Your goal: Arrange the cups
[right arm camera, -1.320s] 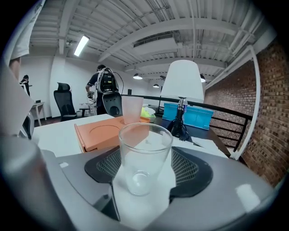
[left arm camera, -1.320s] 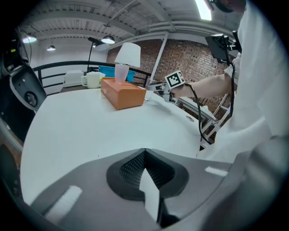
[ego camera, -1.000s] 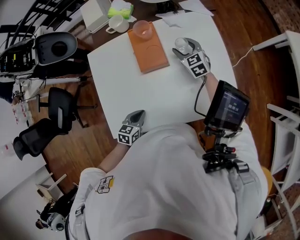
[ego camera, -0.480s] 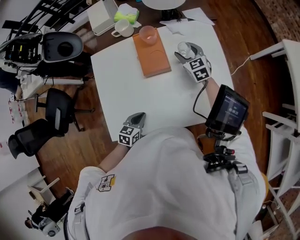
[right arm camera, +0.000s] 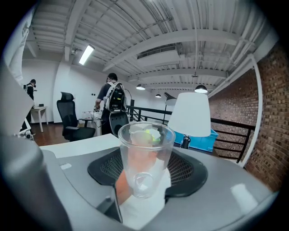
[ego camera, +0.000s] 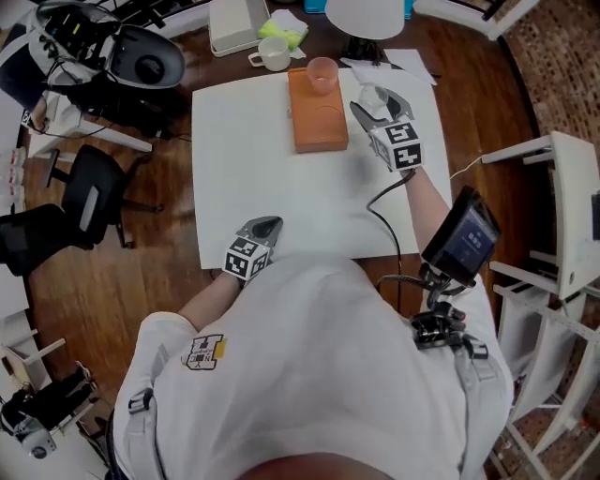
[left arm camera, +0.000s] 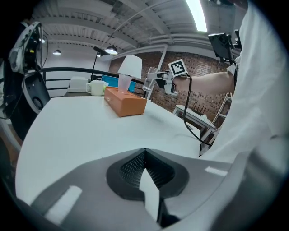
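Far left first, off the worktop (ego camera: 262, 178) around 9 o'clock: a couple of black office chairs (ego camera: 89, 202) on the wood floor.

Left gripper (ego camera: 264, 226) sitting at the worktop's 7 o'clock edge. Fingers (left arm camera: 86, 194) closed right up against each other, nothing caught between them.

Moving right: orange block (ego camera: 316, 112) lying flat at the worktop's 12 o'clock edge, with a pink cup (ego camera: 322, 73) standing upright on its far end.

Just past that edge, at about 11 o'clock: a white mug (ego camera: 274, 58), something yellow-green (ego camera: 284, 28) and a white box (ego camera: 234, 19). White lamp shade (ego camera: 366, 14) a bit further round, closer to 12.

Right gripper (ego camera: 375, 101) at roughly 1 o'clock, just beside the block's right side. Fingers spread wide and clamped on a clear plastic cup (right arm camera: 145, 153), upright, mouth up, gripped around its lower half. Looks lifted clear of the worktop going by the left gripper view, though tough to call from overhead.

Further right, at about 4 o'clock: a small dark screen (ego camera: 466, 239) on a mount by the person's right forearm, with a black cable running from there up to the right gripper.

Way out at 3 o'clock, white furniture (ego camera: 562, 178) standing well apart from the worktop.
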Tool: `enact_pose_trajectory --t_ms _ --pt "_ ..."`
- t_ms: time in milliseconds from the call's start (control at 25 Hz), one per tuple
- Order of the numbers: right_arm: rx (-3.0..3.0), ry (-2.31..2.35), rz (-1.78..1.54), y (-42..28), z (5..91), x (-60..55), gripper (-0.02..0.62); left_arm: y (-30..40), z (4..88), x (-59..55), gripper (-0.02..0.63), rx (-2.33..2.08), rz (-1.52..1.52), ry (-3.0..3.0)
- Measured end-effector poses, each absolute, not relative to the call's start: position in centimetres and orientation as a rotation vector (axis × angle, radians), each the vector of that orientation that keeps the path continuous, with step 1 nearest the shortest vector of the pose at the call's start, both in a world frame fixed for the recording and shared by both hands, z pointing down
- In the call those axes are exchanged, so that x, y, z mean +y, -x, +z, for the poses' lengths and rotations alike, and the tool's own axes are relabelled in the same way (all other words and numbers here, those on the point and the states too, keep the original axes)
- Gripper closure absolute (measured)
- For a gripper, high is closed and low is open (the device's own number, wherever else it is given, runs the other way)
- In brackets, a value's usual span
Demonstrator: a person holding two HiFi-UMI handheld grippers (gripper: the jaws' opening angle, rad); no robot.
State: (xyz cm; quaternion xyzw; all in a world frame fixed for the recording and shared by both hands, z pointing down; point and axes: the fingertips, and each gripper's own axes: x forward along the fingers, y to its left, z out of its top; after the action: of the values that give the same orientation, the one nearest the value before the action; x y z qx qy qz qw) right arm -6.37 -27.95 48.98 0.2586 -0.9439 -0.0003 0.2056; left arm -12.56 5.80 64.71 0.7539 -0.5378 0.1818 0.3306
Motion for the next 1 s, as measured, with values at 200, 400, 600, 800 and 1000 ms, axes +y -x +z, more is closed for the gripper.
enact_pose_trajectory --t_ms 200,400,600,800,1000 --pt "-2.653 -0.643 -0.039 9.1 47.5 -25.9 0.313 13.5 64.7 7.7 0.606 -1.472 0.401 -1.922" --pt "-2.661 -0.583 -0.018 11.6 48.4 -24.4 0.313 15.1 64.7 10.1 0.606 -1.543 0.363 -1.860" --pt "-2.643 -0.535 0.027 13.7 50.4 -24.6 0.314 16.4 64.5 11.8 0.606 -1.590 0.354 -1.788" --pt "-2.636 -0.526 0.046 14.3 51.5 -24.7 0.314 16.8 64.5 12.8 0.606 -1.613 0.361 -1.761" --pt "-2.612 -0.510 0.070 14.8 53.3 -25.0 0.313 16.8 64.8 13.0 0.606 -1.614 0.375 -1.743"
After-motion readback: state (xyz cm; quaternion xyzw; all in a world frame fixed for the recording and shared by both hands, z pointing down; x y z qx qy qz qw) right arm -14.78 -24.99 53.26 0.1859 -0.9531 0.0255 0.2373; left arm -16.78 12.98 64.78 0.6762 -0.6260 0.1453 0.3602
